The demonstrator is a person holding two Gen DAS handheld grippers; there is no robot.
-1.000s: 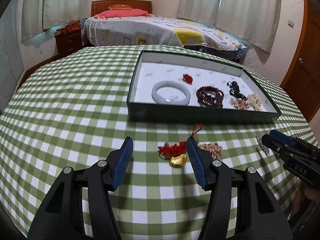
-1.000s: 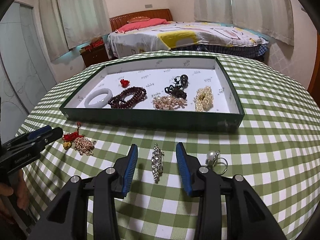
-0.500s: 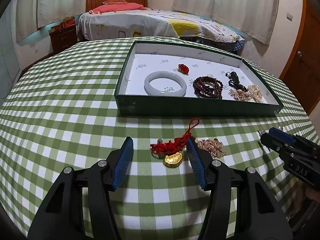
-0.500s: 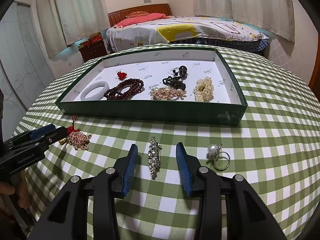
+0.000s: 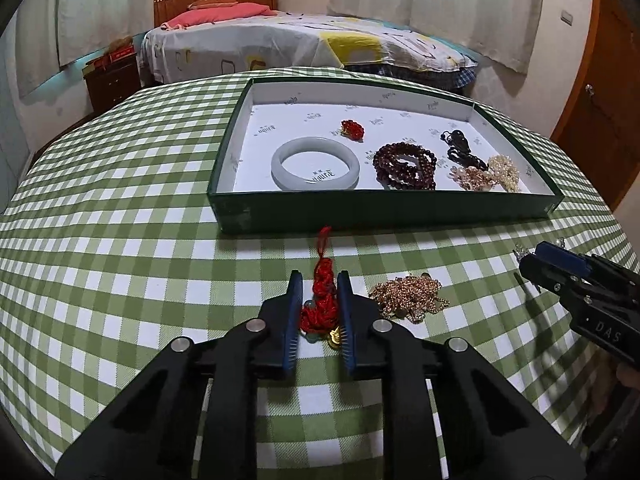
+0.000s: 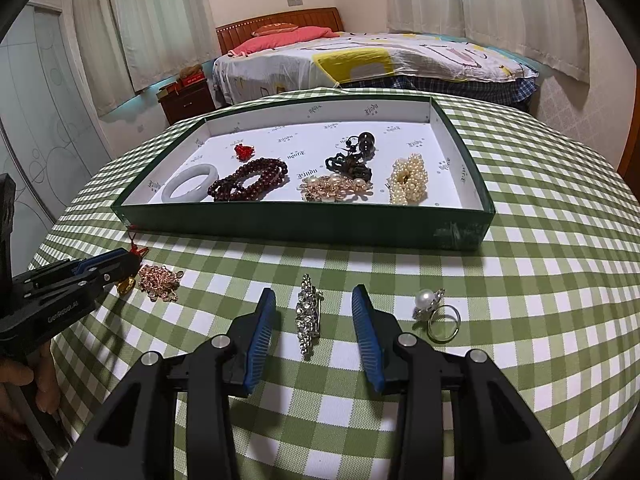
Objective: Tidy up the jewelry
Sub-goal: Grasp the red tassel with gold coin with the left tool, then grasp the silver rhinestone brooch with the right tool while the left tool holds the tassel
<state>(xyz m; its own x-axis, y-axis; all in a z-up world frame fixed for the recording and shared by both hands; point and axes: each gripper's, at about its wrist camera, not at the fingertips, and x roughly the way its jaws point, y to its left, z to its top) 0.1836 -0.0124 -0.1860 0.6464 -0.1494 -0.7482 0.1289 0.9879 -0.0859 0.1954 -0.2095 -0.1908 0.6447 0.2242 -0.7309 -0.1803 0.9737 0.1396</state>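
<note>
Six pieces already lie in the green tray [image 6: 304, 226] at the far side of the checked table [image 6: 540, 280]: white bangle [image 6: 190, 184], small red charm [image 6: 243, 152], dark bead bracelet [image 6: 250, 180], black piece, gold cluster, pearl cluster. Four remain on the cloth near the tray. The left gripper [image 5: 320, 292] is clamped on the red knotted charm [image 5: 322, 300], gold chain [image 5: 408, 294] just right of it. The right gripper [image 6: 314, 312] stands apart around the crystal brooch [image 6: 307, 318], pearl ring [image 6: 436, 312] to its right
</note>
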